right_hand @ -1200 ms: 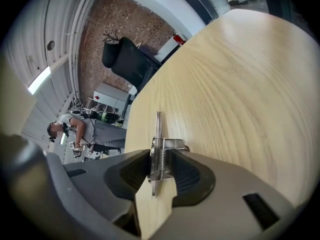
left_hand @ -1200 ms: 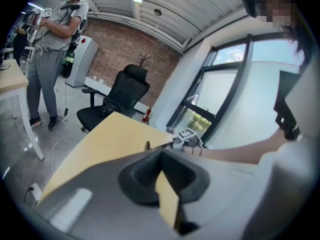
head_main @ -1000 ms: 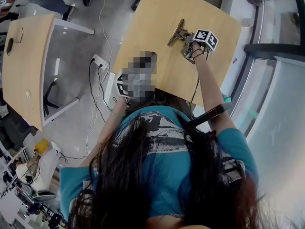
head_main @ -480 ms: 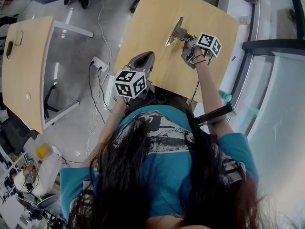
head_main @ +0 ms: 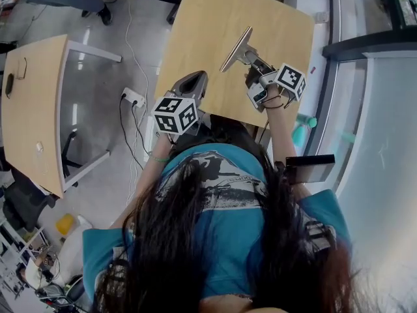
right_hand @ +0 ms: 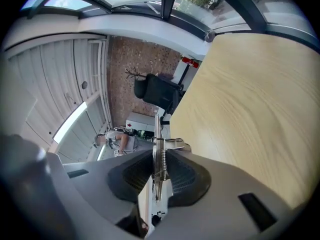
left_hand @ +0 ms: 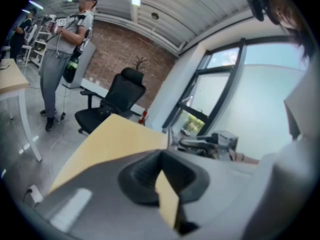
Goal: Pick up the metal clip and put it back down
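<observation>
The long silvery metal clip with a coil spring (right_hand: 159, 156) is clenched edge-on between the jaws of the right gripper (head_main: 254, 67). Its flat blade sticks out well ahead of the jaw tips, and it appears to be raised off the light wooden table with rounded corners (head_main: 202, 25).

The step in hand looks like the set-down. To do it well, bring the jaws down until the clip's long edge lies flat on the wood ahead of them. Keep the grip steady so the blade does not swing, and let go only once it rests.

The left gripper (head_main: 194, 80) has its jaws apart with nothing between them, only tabletop showing through the gap. It need not join in.

Count: one clip, two grippers, one work table, and one second pale wooden table (head_main: 32, 103) well off to the left gripper's side.
</observation>
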